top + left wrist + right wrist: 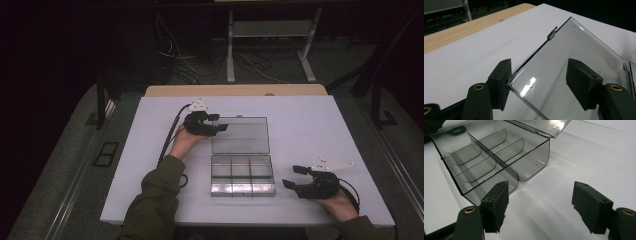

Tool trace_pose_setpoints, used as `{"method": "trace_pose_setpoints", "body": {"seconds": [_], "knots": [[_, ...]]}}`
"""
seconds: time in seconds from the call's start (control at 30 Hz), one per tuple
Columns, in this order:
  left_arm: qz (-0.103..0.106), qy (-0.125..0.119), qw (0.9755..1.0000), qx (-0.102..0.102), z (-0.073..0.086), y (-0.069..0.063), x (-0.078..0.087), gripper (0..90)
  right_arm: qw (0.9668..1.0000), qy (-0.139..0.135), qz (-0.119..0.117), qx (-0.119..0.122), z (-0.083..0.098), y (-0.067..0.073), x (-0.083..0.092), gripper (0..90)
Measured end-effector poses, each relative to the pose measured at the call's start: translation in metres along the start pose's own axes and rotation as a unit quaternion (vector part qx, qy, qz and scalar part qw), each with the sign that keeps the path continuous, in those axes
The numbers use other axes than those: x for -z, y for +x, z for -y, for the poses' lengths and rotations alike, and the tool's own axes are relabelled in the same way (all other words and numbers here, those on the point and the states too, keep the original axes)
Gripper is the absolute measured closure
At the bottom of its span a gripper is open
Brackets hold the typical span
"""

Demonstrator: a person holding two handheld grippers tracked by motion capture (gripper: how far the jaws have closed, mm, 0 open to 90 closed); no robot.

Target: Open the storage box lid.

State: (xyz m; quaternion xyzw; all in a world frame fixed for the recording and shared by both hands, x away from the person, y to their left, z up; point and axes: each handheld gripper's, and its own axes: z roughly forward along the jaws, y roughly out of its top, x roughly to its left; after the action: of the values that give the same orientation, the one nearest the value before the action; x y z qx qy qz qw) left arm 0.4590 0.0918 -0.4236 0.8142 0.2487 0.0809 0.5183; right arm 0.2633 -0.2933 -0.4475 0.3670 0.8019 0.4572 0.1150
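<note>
On the table (150, 150), the compartment box (242, 175) lies open, unfilled; both tools gape.

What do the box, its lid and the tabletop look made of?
Box and lid: probably clear, smoky hard plastic; glossy, see-through, with glints. Tabletop: matte white sheet, likely laminate or paper, over a wood-look board showing at the far edge.

Edges and overlaps

The clear plastic hinged lid (574, 75) is cut off at the frame's bottom; the smoky transparent compartment box (486, 162) is partly covered by a jaw.
</note>
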Motion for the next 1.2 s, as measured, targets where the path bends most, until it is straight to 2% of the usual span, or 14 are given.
{"method": "trace_pose_setpoints", "body": {"seconds": [0.3,0.47,0.67,1.2], "knots": [[-0.003,0.016,0.9998,0.009,0.005,0.002,-0.006,33.0,1.0,0.0,0.0,0.0,0.0,0.0,0.0,29.3],[-0.002,0.021,0.9994,0.027,0.009,0.003,-0.009,32.1,1.0,0.0,0.0,0.0,0.0,0.0,0.0,29.3],[0.0,0.031,0.9992,0.027,0.012,0.005,-0.012,30.0,1.0,0.0,0.0,0.0,0.0,0.0,0.0,29.3],[0.007,0.052,0.9974,0.05,0.02,0.008,-0.02,27.4,1.0,0.002,0.0,0.0,0.0,0.0,0.0,29.4]]}}
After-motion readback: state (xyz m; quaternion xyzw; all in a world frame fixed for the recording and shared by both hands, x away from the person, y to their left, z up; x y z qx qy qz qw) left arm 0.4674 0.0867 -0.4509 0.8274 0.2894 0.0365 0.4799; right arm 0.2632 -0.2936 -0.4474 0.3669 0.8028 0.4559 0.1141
